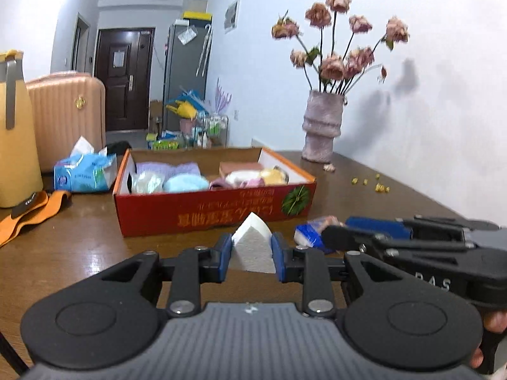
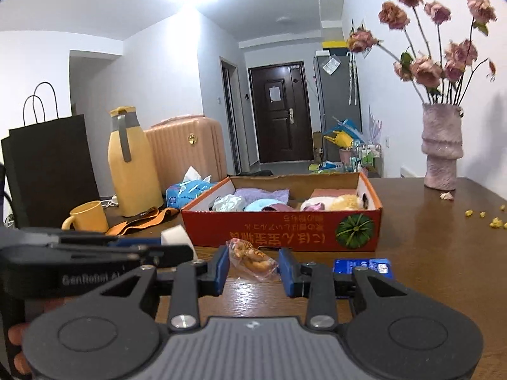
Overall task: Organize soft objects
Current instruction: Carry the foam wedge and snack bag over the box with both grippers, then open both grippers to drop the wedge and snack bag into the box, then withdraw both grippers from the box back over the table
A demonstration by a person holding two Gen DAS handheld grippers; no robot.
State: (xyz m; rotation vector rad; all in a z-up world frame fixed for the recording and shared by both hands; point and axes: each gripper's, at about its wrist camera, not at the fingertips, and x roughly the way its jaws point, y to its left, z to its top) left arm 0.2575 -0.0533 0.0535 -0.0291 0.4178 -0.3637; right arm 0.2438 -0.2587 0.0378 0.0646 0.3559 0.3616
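A red cardboard box (image 1: 218, 210) (image 2: 285, 231) stands on the wooden table with several soft items inside: a purple towel (image 1: 168, 168), a light blue pad (image 1: 185, 183) and plush toys (image 2: 336, 203). My left gripper (image 1: 252, 250) is shut on a white sponge block (image 1: 252, 242), just in front of the box. My right gripper (image 2: 253, 267) has its jaws on either side of a clear packet of snacks (image 2: 252, 259) on the table; its pads touch the packet's ends. A blue tissue pack (image 2: 361, 267) lies to its right.
A blue tissue packet (image 1: 84, 174), yellow jug (image 2: 131, 164), yellow mug (image 2: 87, 217) and orange strap (image 1: 28, 215) sit at the left. A pink vase (image 2: 440, 148) with dried roses stands at the back right. Yellow crumbs (image 2: 488, 218) lie by the wall.
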